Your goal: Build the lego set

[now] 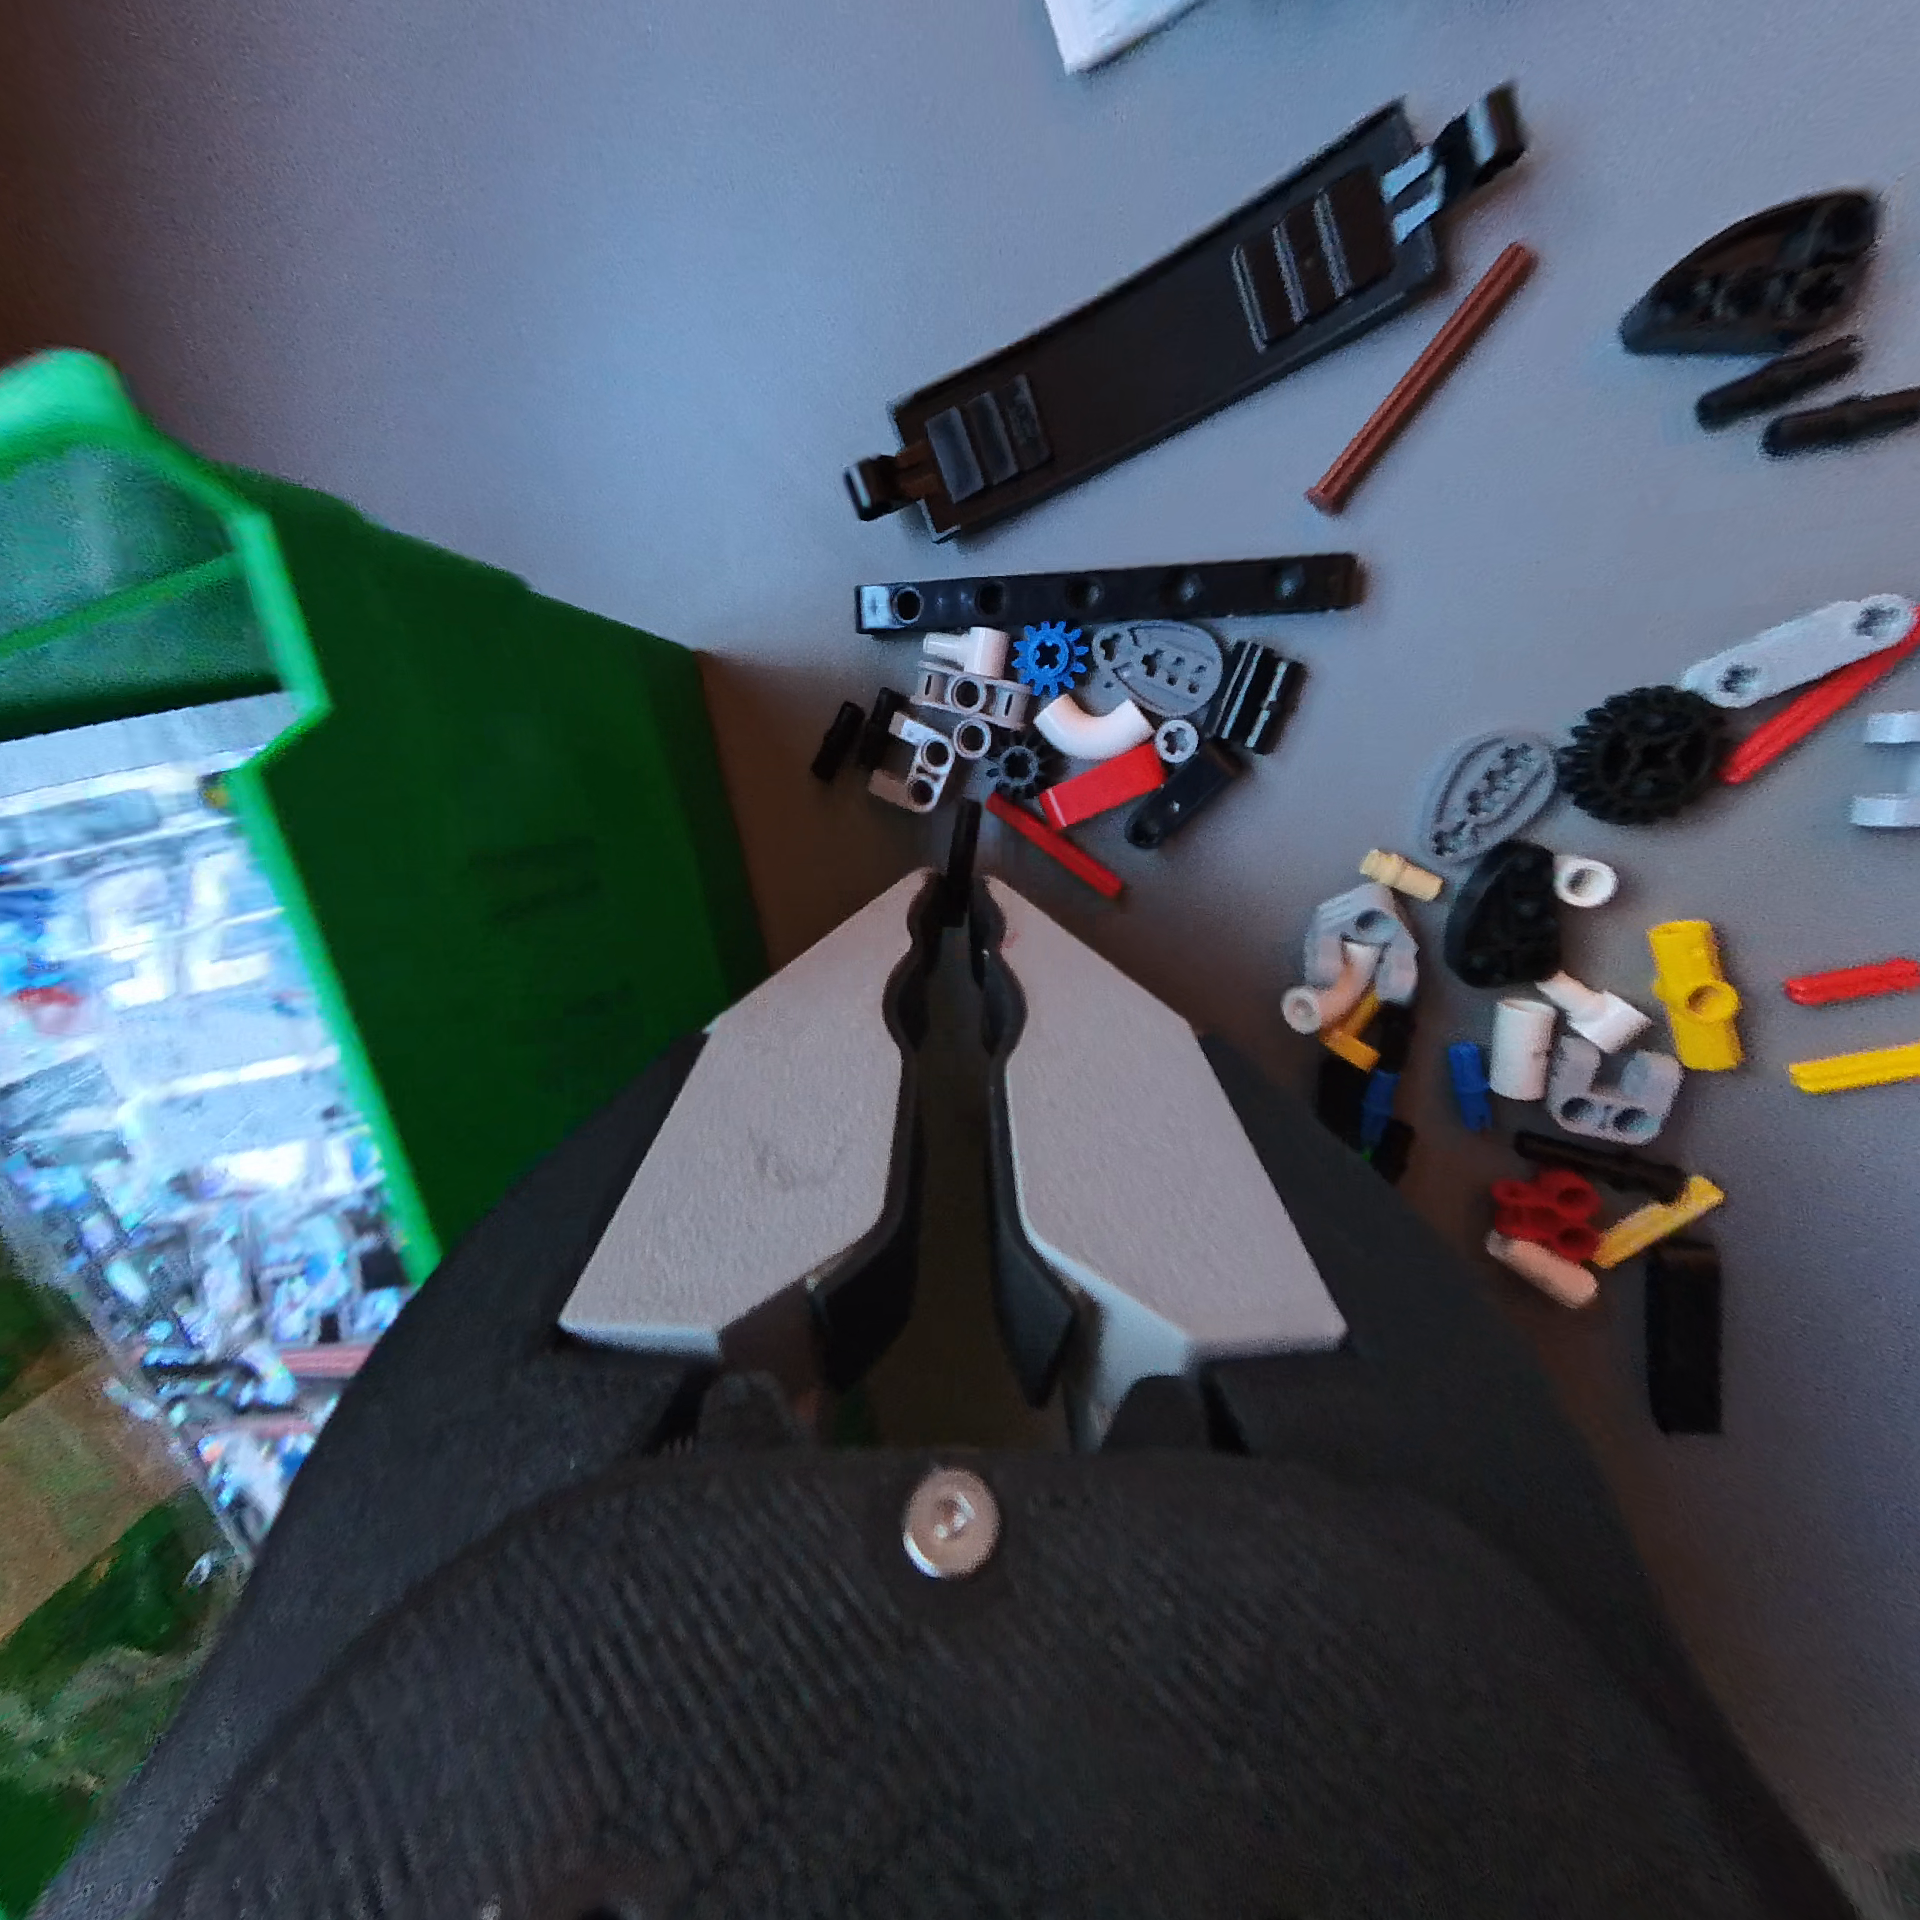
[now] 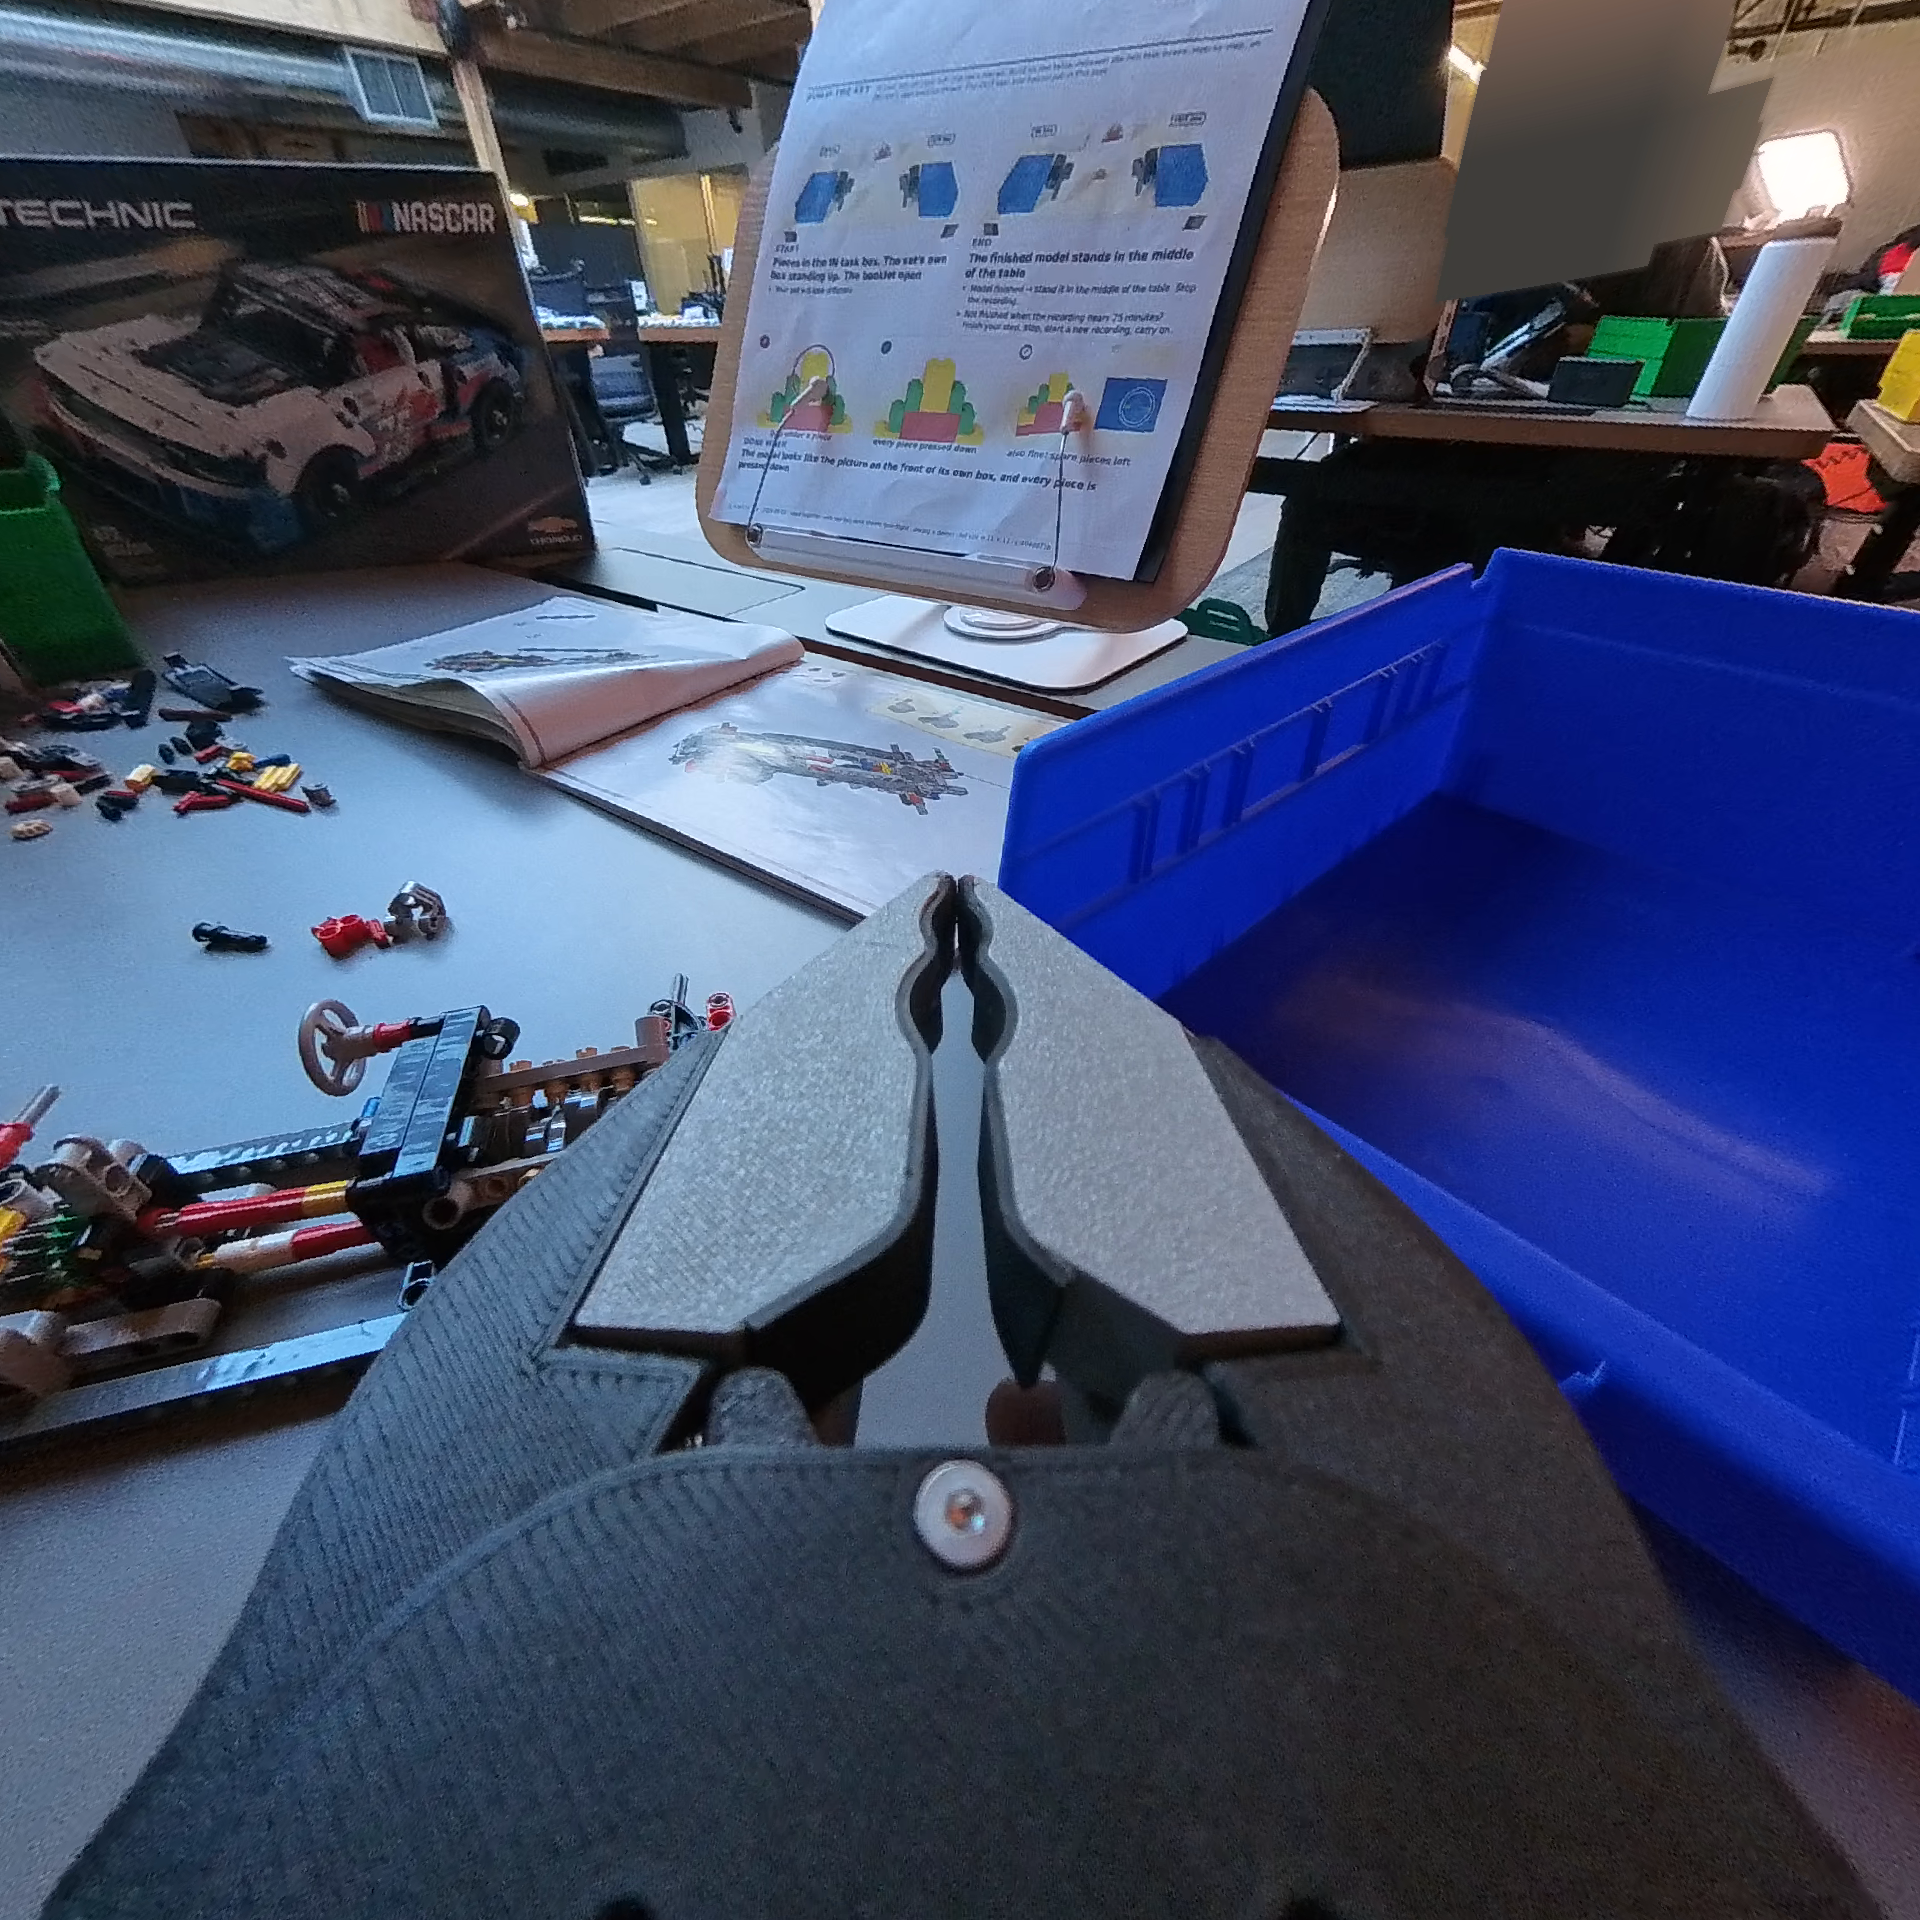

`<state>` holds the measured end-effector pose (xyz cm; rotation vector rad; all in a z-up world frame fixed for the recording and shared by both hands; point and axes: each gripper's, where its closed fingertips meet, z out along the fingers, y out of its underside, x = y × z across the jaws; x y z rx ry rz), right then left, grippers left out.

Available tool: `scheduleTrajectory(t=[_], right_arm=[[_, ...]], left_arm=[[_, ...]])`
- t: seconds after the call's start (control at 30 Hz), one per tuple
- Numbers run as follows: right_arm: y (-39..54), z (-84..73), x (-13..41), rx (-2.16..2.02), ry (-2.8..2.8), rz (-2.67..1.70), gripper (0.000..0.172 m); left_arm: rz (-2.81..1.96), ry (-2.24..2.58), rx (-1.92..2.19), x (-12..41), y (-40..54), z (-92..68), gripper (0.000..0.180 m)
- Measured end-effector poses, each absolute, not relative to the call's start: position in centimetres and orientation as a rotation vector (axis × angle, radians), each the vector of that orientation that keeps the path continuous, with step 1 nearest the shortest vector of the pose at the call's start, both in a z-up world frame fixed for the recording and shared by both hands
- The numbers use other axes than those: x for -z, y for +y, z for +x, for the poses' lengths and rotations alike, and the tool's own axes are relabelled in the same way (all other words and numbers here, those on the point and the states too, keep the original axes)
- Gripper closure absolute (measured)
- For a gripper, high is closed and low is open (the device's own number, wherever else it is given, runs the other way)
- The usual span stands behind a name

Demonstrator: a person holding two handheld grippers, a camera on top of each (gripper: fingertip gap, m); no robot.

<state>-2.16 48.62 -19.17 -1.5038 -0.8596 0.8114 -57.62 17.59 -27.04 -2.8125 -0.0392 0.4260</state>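
Left gripper (image 1: 958, 896): jaws closed on a thin black pin (image 1: 962, 844), which sticks out past the tips, just short of a small pile of pieces (image 1: 1049, 717). Green bin (image 1: 499, 831) to the left; loose parts scattered right on the grey table (image 1: 623, 312).

Right gripper (image 2: 956, 894): tips together, nothing between them. Blue bin (image 2: 1558, 987) at right; open booklet (image 2: 790, 769) beyond; part-built model (image 2: 343, 1153) at left.
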Motion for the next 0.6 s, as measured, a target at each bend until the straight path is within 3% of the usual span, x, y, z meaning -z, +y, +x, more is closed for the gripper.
scheduleTrajectory(t=[0.03, 0.2, 0.37, 0.6], right_arm=[[48.6, -2.1, 19.2, -0.814, -0.858, -1.503, 0.172], [48.7, -2.2, 19.2, -0.823, -0.856, -1.514, 0.172], [48.6, -2.2, 19.1, -0.823, -0.856, -1.504, 0.172], [48.4, -2.1, 19.2, -0.837, -0.861, -1.509, 0.172]], left_arm=[[-2.779, -0.042, -0.440, 25.9, 17.6, -57.2, 0.178], [-2.568, 0.215, -0.001, 21.4, 21.6, -43.6, 0.178], [-2.527, 0.495, 0.272, 25.3, 27.0, -30.6, 0.178], [-2.578, 0.578, 0.338, 28.5, 29.4, -27.6, 0.178]])
